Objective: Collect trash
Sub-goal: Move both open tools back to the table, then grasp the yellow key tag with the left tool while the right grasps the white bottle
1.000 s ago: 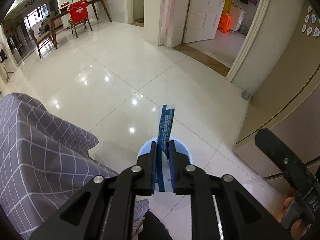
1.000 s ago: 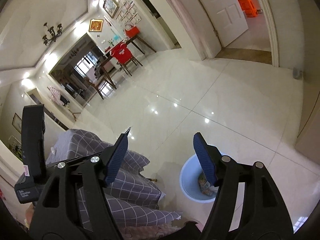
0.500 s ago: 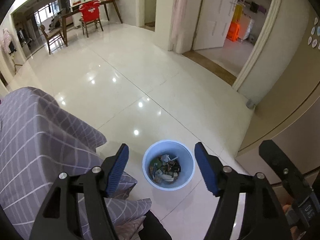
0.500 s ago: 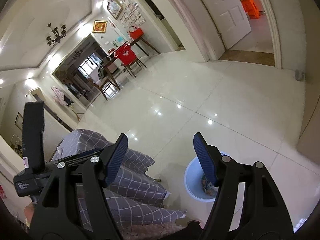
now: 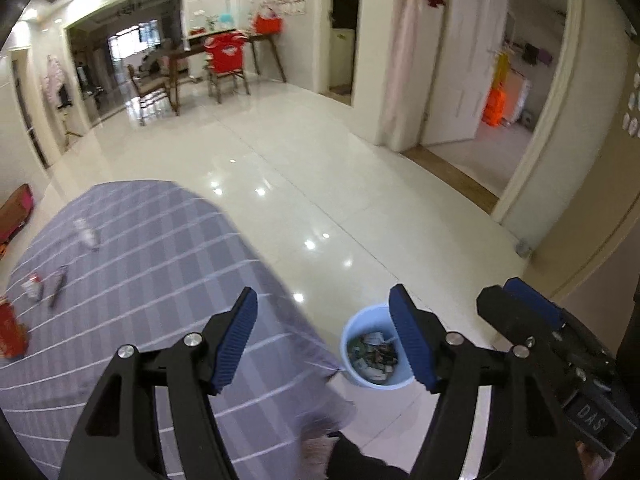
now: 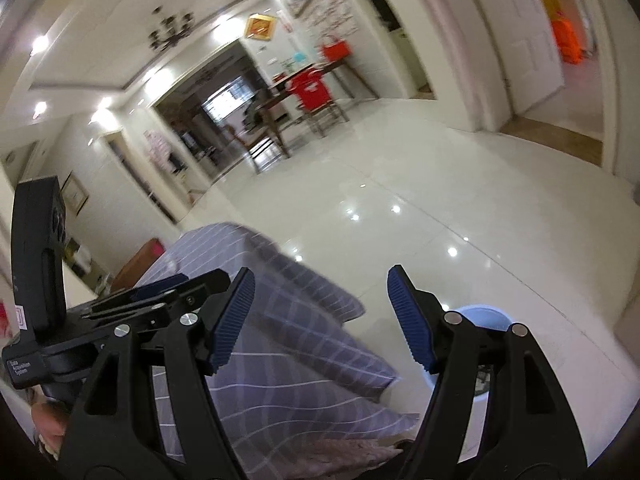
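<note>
A light blue bin (image 5: pixel 374 354) holding mixed wrappers stands on the tiled floor beside a table with a grey checked cloth (image 5: pixel 132 280). My left gripper (image 5: pixel 324 338) is open and empty, above the table edge next to the bin. Trash lies at the cloth's left side: a clear bottle (image 5: pixel 86 234), a dark stick (image 5: pixel 58 286), a small red and white wrapper (image 5: pixel 34 288) and a red packet (image 5: pixel 10 334). My right gripper (image 6: pixel 322 318) is open and empty, above the cloth (image 6: pixel 288 344). The bin's rim (image 6: pixel 486 314) shows behind its right finger.
Shiny white floor tiles (image 5: pixel 340 184) stretch ahead. A dining table with a red-covered chair (image 5: pixel 224 60) stands far back. A doorway with a white door (image 5: pixel 460 80) is at the right. A beige cabinet wall (image 5: pixel 592 248) is close on the right.
My left gripper opened and let the blue wrapper fall into the bin. It then swung left over the table, so the cloth and its trash came into view. The right gripper stayed open.
</note>
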Available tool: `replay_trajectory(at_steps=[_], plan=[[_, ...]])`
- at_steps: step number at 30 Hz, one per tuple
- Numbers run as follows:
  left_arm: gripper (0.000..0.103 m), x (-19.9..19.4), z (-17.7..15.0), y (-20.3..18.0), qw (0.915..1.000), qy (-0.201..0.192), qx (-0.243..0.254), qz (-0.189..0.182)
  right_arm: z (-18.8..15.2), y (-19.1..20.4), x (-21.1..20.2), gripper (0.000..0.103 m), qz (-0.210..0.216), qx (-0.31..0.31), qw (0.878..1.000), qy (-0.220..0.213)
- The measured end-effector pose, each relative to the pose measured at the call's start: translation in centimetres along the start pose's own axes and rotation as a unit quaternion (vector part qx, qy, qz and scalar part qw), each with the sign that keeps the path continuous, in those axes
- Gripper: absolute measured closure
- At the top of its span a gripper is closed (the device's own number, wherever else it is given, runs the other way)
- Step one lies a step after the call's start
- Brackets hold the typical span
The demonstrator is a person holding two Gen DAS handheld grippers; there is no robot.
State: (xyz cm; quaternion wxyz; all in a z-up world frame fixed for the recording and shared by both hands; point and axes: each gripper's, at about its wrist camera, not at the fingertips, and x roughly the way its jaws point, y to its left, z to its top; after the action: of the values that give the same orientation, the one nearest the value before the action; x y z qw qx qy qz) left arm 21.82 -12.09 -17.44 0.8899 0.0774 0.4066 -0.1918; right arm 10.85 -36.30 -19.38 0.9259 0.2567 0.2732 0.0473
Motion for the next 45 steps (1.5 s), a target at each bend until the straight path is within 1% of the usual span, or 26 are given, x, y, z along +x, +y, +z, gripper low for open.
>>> replay_trajectory(at_steps=[4, 6, 8, 12, 13, 17, 22, 24, 25, 27, 29, 30, 31, 32, 33, 34, 35, 36, 38, 40, 41, 43, 45], plan=[[0.036, -1.7, -0.6, 5.3, 0.9991, -0.009, -0.022, 0.034, -0.3, 5.4, 2.4, 0.034, 0.02, -0.044, 0.998, 0.029], [0.033, -2.0, -0.8, 7.8, 0.9978, -0.009, -0.028, 0.059, -0.6, 8.0, 3.8, 0.034, 0.029, -0.062, 0.997, 0.043], [0.032, -2.1, -1.1, 11.0, 0.9957, -0.004, -0.038, 0.084, -1.0, 10.9, 5.5, 0.034, 0.033, -0.087, 0.994, 0.06], [0.032, -2.3, -1.9, 17.5, 0.9905, -0.001, -0.075, 0.115, -1.9, 15.8, 8.9, 0.034, 0.041, -0.13, 0.987, 0.089], [0.032, -2.3, -2.0, 18.6, 0.9895, 0.001, -0.08, 0.12, -2.0, 16.6, 9.6, 0.034, 0.043, -0.136, 0.985, 0.094], [0.032, -1.2, -2.7, 23.9, 0.9843, 0.022, -0.098, 0.145, -2.3, 20.7, 13.5, 0.034, 0.048, -0.169, 0.977, 0.117], [0.032, 1.0, -3.1, 27.6, 0.9819, 0.046, -0.092, 0.158, -2.7, 24.2, 18.7, 0.034, 0.044, -0.198, 0.968, 0.145], [0.032, 1.4, -3.3, 28.4, 0.9816, 0.053, -0.085, 0.163, -2.6, 24.4, 20.2, 0.034, 0.043, -0.204, 0.966, 0.151], [0.032, 1.9, -3.2, 28.7, 0.9828, 0.055, -0.079, 0.158, -2.6, 24.9, 21.3, 0.034, 0.043, -0.209, 0.965, 0.154], [0.033, 2.8, -3.0, 28.6, 0.9832, 0.057, -0.068, 0.16, -2.6, 25.4, 22.8, 0.034, 0.042, -0.216, 0.962, 0.159], [0.045, 3.6, -2.8, 28.8, 0.9837, 0.062, -0.063, 0.157, -2.6, 25.7, 24.0, 0.034, 0.041, -0.221, 0.961, 0.164], [0.045, 3.7, -2.5, 29.1, 0.9845, 0.06, -0.065, 0.151, -2.5, 25.9, 24.7, 0.034, 0.039, -0.225, 0.959, 0.166], [0.053, 3.9, -2.2, 29.4, 0.9852, 0.057, -0.069, 0.146, -2.6, 26.1, 25.3, 0.034, 0.038, -0.227, 0.959, 0.167], [0.067, 4.0, -2.0, 29.6, 0.9855, 0.056, -0.072, 0.143, -2.5, 26.3, 26.1, 0.034, 0.037, -0.229, 0.958, 0.169], [0.082, 4.1, -1.9, 29.8, 0.986, 0.051, -0.074, 0.14, -2.7, 26.5, 26.5, 0.034, 0.036, -0.231, 0.957, 0.17], [0.098, 4.0, -1.8, 29.9, 0.9854, 0.041, -0.071, 0.149, -2.6, 26.7, 27.2, 0.034, 0.035, -0.234, 0.956, 0.172], [0.102, 3.8, -1.7, 30.1, 0.9822, 0.028, -0.068, 0.173, -2.5, 26.9, 28.0, 0.034, 0.032, -0.238, 0.955, 0.173], [0.102, 3.8, -1.5, 30.7, 0.9815, 0.027, -0.078, 0.173, -2.4, 27.0, 28.3, 0.034, 0.033, -0.24, 0.954, 0.174], [0.102, 3.3, -1.4, 32.1, 0.9825, 0.019, -0.115, 0.145, -2.4, 27.5, 29.6, 0.034, 0.032, -0.247, 0.952, 0.178], [0.102, 2.8, -1.3, 33.0, 0.981, 0.009, -0.135, 0.14, -2.3, 28.1, 30.8, 0.034, 0.033, -0.254, 0.949, 0.183], [0.102, 2.5, -1.3, 33.7, 0.9806, 0.003, -0.149, 0.128, -2.3, 28.5, 31.4, 0.034, 0.034, -0.259, 0.947, 0.187], [0.102, 2.0, -1.2, 34.4, 0.9792, -0.005, -0.17, 0.111, -2.4, 29.2, 32.3, 0.034, 0.034, -0.269, 0.943, 0.191], [0.102, 1.6, -1.4, 34.8, 0.9779, -0.013, -0.179, 0.107, -2.4, 30.0, 33.6, 0.034, 0.036, -0.281, 0.939, 0.198]])
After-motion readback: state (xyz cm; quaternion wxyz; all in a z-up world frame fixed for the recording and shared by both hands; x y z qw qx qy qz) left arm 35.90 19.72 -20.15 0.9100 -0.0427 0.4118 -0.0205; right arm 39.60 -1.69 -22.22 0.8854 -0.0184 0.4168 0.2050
